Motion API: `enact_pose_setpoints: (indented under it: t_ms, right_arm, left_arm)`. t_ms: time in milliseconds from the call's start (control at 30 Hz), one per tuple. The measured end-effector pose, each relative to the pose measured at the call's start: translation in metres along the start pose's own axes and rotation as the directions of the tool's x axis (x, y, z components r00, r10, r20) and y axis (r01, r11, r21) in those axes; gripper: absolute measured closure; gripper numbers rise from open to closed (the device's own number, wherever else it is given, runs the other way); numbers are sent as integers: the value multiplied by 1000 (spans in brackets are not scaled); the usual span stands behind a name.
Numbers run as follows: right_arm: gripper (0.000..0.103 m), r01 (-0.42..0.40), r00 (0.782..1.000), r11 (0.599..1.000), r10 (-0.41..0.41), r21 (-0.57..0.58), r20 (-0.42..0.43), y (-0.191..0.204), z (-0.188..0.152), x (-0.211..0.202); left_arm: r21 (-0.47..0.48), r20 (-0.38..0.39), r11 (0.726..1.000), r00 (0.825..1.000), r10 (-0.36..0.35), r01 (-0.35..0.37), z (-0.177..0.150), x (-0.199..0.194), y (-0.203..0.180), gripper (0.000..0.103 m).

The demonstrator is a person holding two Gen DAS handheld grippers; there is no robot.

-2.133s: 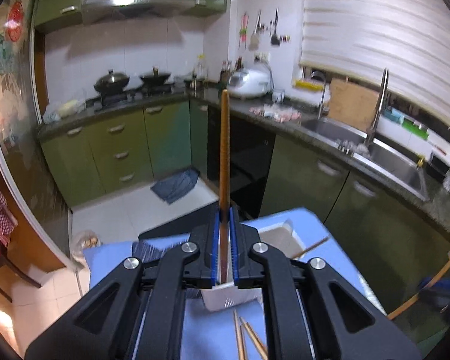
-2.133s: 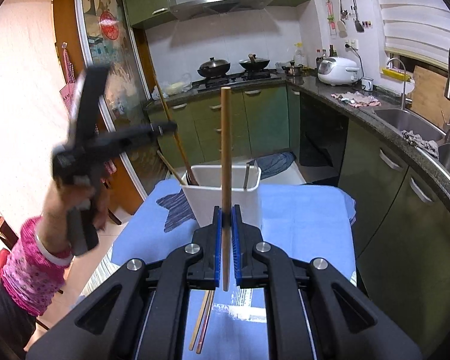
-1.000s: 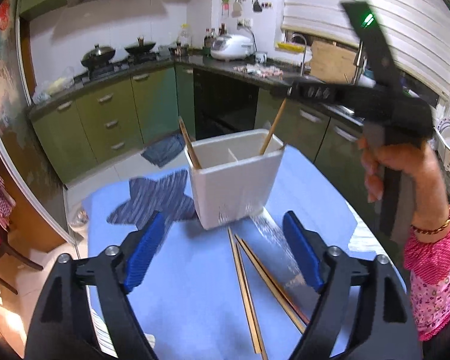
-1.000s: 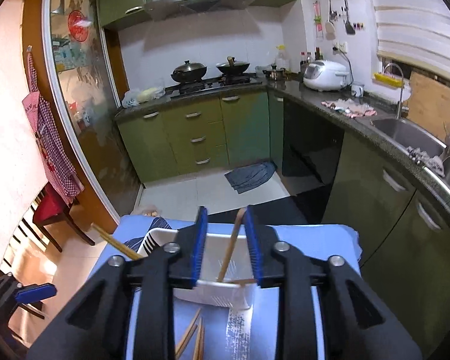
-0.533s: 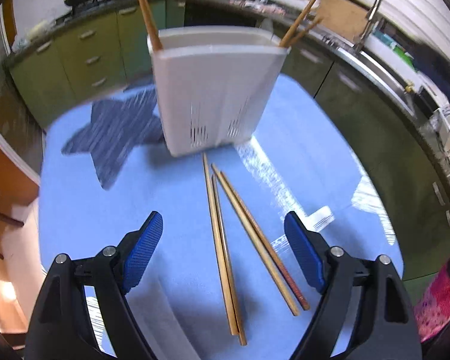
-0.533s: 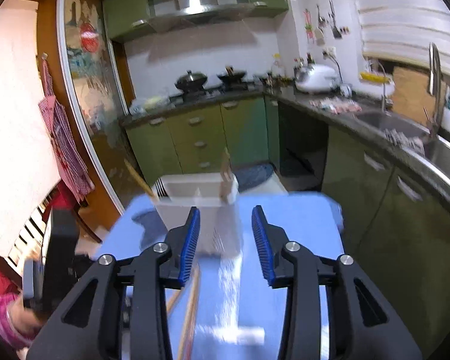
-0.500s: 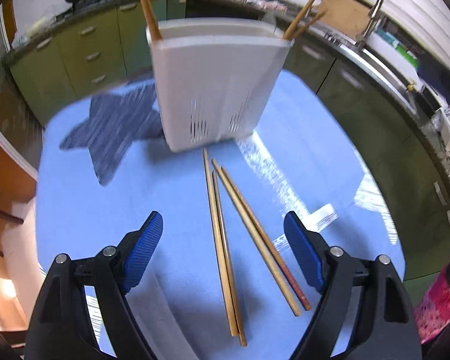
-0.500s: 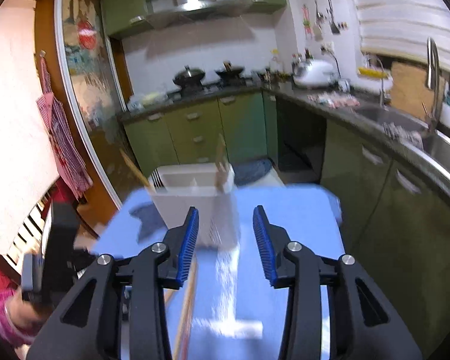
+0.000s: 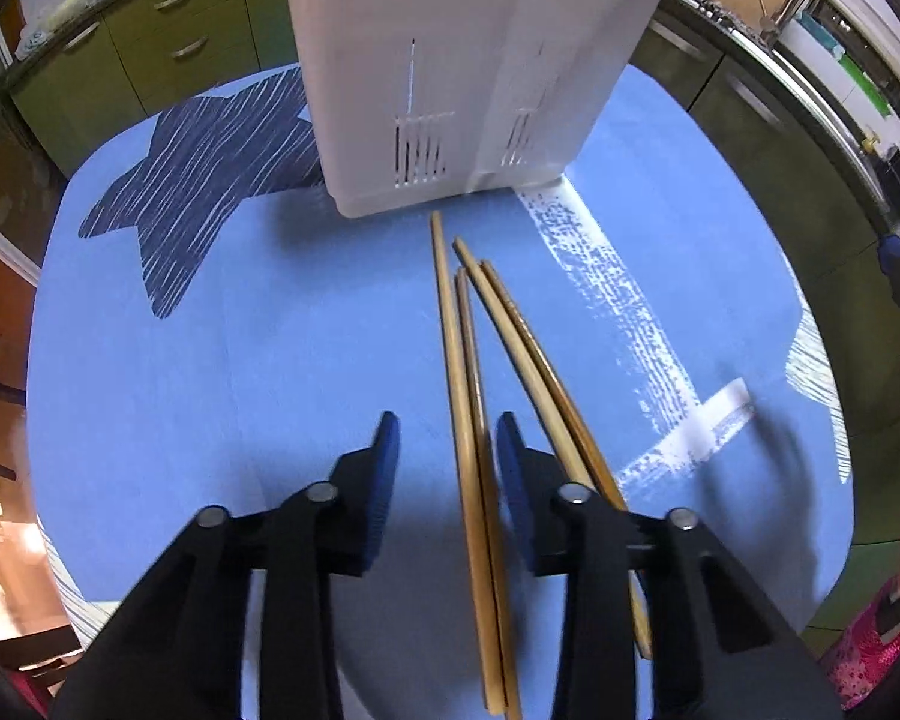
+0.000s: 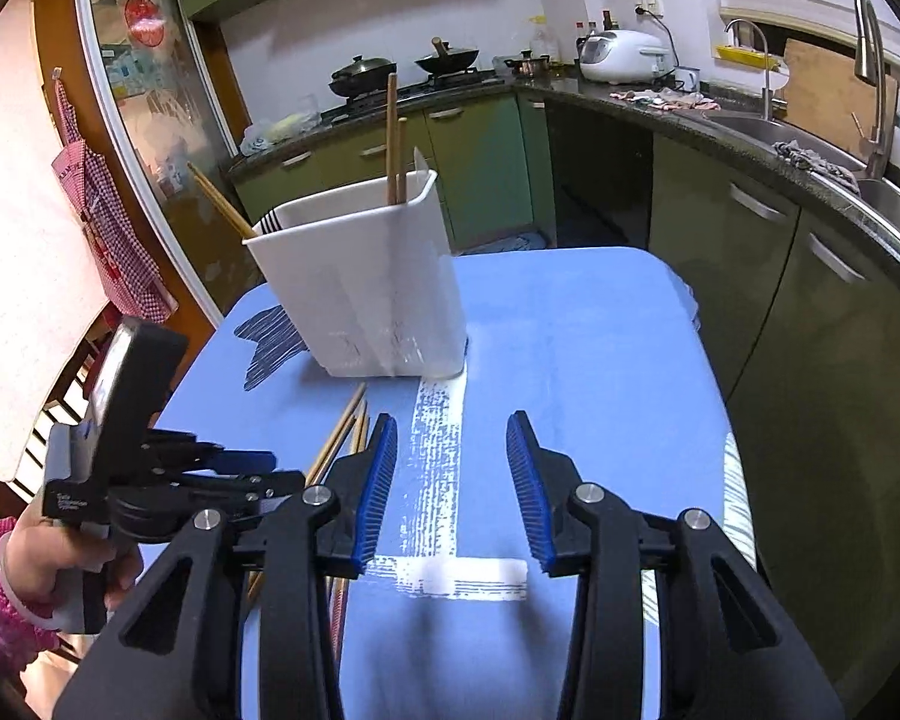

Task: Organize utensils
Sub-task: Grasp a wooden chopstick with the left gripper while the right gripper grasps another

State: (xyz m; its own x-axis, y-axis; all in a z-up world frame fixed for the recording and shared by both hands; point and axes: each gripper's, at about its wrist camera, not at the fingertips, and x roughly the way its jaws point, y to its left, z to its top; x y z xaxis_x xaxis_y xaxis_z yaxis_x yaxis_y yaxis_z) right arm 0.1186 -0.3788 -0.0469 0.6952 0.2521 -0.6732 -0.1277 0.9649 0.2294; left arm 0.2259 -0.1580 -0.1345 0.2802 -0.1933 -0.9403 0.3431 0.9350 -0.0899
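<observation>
A white utensil holder (image 9: 468, 60) stands on the blue tablecloth; in the right wrist view (image 10: 360, 282) it holds three chopsticks. Several wooden chopsticks (image 9: 471, 420) lie on the cloth in front of it. My left gripper (image 9: 447, 450) is open and low over the cloth, its jaws on either side of the left pair of chopsticks, with the other pair passing under the right finger. It shows in the right wrist view (image 10: 234, 468) at the left. My right gripper (image 10: 450, 480) is open and empty above the cloth, to the right of the chopsticks (image 10: 342, 432).
The table is small with rounded edges (image 10: 720, 420). Green kitchen cabinets (image 10: 810, 312) and a counter with a sink run along the right. A stove with pans (image 10: 408, 69) is at the back. A glass door (image 10: 144, 120) is on the left.
My left gripper has dropped to the cloth and narrowed around the left pair of chopsticks. My right gripper has let go of its chopstick in the holder and drawn back, opening wider.
</observation>
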Motion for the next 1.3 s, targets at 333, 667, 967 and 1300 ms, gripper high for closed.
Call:
enact_pose_setpoints:
  t_ms: [333, 667, 967, 1300]
  right_arm:
    - [65, -13, 1000, 1000, 13, 6, -8, 4, 6, 4]
    - [60, -28, 999, 1000, 29, 10, -16, 4, 5, 3]
    - [60, -30, 999, 1000, 29, -1, -40, 6, 4, 9]
    - [60, -58, 986, 996, 47, -65, -159, 30, -7, 47]
  left_arm:
    - [23, -31, 999, 999, 32, -31, 4, 10, -2, 80]
    - [45, -68, 997, 996, 62, -59, 8, 19, -14, 88]
    - [38, -57, 998, 997, 57, -55, 7, 17, -18, 96]
    - [-7, 65, 1000, 998, 18, -18, -7, -27, 16, 96]
